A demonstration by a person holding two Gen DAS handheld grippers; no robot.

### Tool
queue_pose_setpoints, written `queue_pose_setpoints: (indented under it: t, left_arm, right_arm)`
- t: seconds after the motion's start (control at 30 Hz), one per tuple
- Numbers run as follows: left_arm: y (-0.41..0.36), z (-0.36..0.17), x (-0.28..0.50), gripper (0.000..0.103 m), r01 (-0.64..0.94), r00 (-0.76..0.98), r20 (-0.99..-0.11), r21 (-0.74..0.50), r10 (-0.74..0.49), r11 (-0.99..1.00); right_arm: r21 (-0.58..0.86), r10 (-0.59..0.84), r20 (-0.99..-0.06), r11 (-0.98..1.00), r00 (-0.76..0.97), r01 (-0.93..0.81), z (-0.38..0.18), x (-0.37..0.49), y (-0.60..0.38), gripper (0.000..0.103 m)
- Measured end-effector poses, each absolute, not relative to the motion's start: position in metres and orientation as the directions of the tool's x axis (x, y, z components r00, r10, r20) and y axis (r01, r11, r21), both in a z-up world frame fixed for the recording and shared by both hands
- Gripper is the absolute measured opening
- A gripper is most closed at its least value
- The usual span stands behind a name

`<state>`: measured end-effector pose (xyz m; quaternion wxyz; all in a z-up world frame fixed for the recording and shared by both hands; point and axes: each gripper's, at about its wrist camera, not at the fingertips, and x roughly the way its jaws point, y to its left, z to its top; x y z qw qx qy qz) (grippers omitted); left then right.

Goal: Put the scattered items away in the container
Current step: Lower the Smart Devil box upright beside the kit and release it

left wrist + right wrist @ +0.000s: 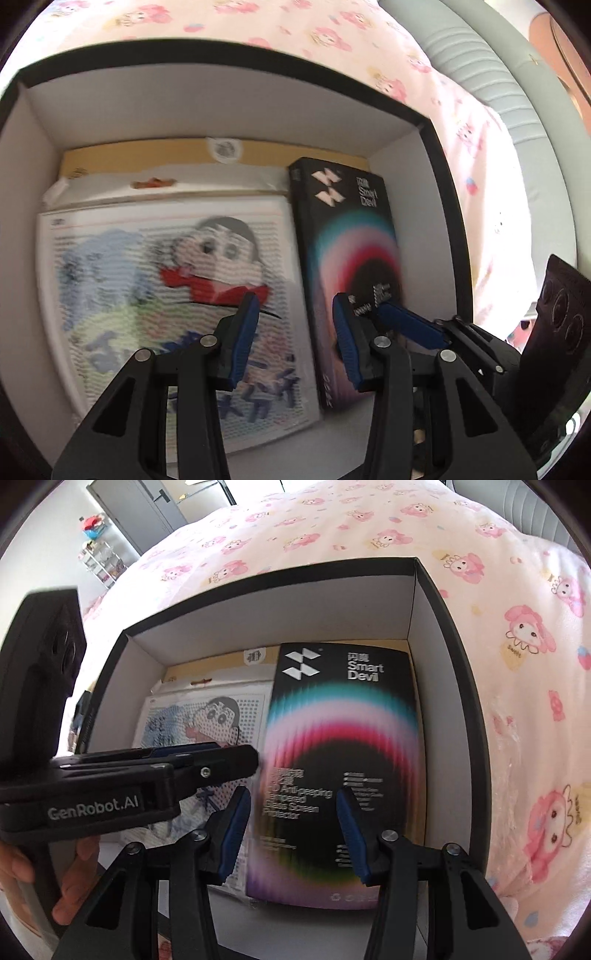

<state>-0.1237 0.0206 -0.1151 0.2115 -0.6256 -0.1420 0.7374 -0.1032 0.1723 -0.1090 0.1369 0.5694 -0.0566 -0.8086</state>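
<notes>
A black-walled box (448, 635) with a white inside is sitting on a bed covered by a pink cartoon-print sheet (517, 590), and both grippers are hanging over it, pointing steeply down into it.

Inside the box, a white packet printed with a cartoon boy (177, 295) is lying flat on the left part of the floor, resting on top of a tan cardboard piece (147, 155) that is showing along the far wall. Just beside it on the right, a black Smart Devil screen protector box (343, 760) with a rainbow arc is lying flat along the right wall; whether the two packages are touching cannot be told because of blur.

The left gripper (295, 325) is hovering above the seam between the packet and the black box, its blue-padded fingers (245, 332) standing apart at a middling gap with nothing between them. In the right wrist view it is reaching in from the left, and a hand (40, 882) is gripping its handle.

The right gripper (291, 834) is hanging above the near end of the black box, its jaws spread fairly wide with nothing clamped between them. Whether its fingertips are touching the package cannot be told
</notes>
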Motion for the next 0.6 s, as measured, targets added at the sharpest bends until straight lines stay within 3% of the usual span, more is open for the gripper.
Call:
queue_pose_setpoints:
  t: [0.1, 0.23, 0.37, 0.6]
  left_arm:
    - [0.023, -0.112, -0.121, 0.041, -0.162, -0.128, -0.868, -0.459, 0.48, -0.873]
    - [0.004, -0.102, -0.131, 0.041, -0.137, -0.151, -0.867, -0.458, 0.476, -0.878]
    - [-0.01, -0.091, -0.153, 0.041, -0.13, -0.2, -0.893, -0.383, 0.403, -0.914]
    - [-0.024, -0.096, -0.185, 0.041, -0.11, -0.231, -0.919, -0.303, 0.32, -0.947]
  right_arm:
    - [0.249, -0.286, -0.912, -0.955, -0.294, 0.159, -0.113, -0.107, 0.171, 0.045]
    - [0.384, -0.405, -0.884, -0.914, -0.234, 0.13, -0.107, -0.122, 0.186, 0.045]
    - [0.232, -0.289, -0.91, -0.949, -0.298, 0.212, -0.082, -0.15, 0.176, 0.045]
    - [0.23, -0.276, -0.923, -0.954, -0.269, 0.19, -0.091, -0.219, 0.163, 0.045]
